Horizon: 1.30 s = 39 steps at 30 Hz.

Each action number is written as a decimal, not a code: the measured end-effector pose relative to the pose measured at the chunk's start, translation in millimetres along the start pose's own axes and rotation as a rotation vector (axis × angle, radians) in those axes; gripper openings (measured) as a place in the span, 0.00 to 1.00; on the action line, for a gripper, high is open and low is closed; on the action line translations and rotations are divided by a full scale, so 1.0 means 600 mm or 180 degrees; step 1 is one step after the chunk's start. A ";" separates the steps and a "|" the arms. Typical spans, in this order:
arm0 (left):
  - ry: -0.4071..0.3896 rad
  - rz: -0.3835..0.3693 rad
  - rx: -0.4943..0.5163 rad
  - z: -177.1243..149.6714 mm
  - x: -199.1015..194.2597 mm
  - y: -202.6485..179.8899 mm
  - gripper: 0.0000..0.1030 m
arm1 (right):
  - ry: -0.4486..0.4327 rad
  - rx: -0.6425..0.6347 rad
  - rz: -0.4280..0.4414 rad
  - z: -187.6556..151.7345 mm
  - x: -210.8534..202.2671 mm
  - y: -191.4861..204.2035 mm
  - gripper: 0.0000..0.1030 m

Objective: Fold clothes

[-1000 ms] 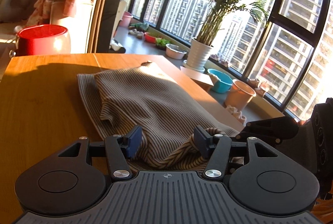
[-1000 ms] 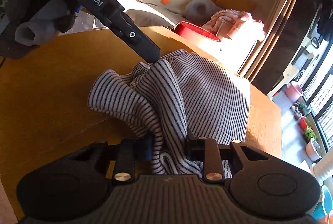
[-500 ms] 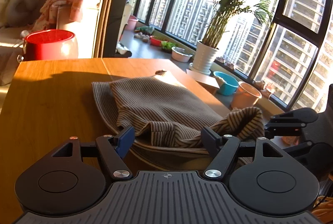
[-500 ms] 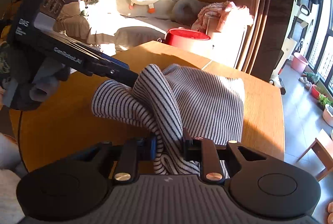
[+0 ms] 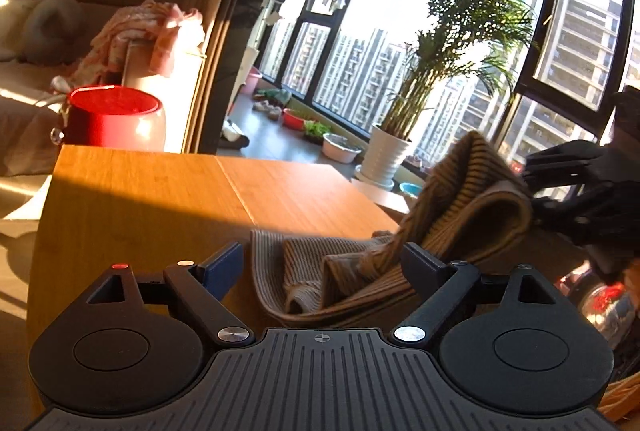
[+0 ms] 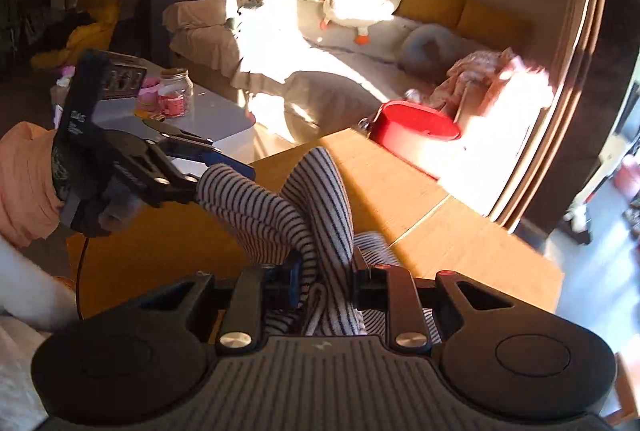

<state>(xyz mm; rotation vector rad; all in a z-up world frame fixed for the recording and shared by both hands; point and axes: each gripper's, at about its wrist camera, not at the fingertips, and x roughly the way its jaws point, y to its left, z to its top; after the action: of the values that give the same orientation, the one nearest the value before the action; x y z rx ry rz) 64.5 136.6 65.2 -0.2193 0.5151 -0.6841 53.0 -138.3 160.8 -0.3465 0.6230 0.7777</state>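
mid-fold: right gripper [image 6: 324, 277] is clamped on a bunch of the striped knit garment [image 6: 320, 199], lifted off the wooden bench [image 5: 168, 199]. left gripper [image 5: 322, 265] jaws have just been opening, wide now, cloth lying between but unpinched. next: left needs a fresh edge w/ a firm pinch.

garment [image 5: 360, 271] on table [image 5: 160, 199] | tub [image 5: 116, 119] behind table | plant [image 5: 460, 71] beyond

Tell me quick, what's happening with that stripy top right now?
Left gripper open, jaws just widened. Right gripper shut on striped garment, lifting it off table. Nothing in the way.
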 end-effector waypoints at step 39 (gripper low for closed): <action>0.0461 -0.0041 -0.0167 -0.020 0.174 0.018 0.89 | -0.0760 0.2579 -0.0166 -0.259 0.074 -0.167 0.29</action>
<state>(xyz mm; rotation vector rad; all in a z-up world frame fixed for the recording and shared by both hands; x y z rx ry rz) 132.5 76.7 11.3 -0.2233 0.6712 -0.7027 90.5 -259.8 19.4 0.4648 0.6478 0.4533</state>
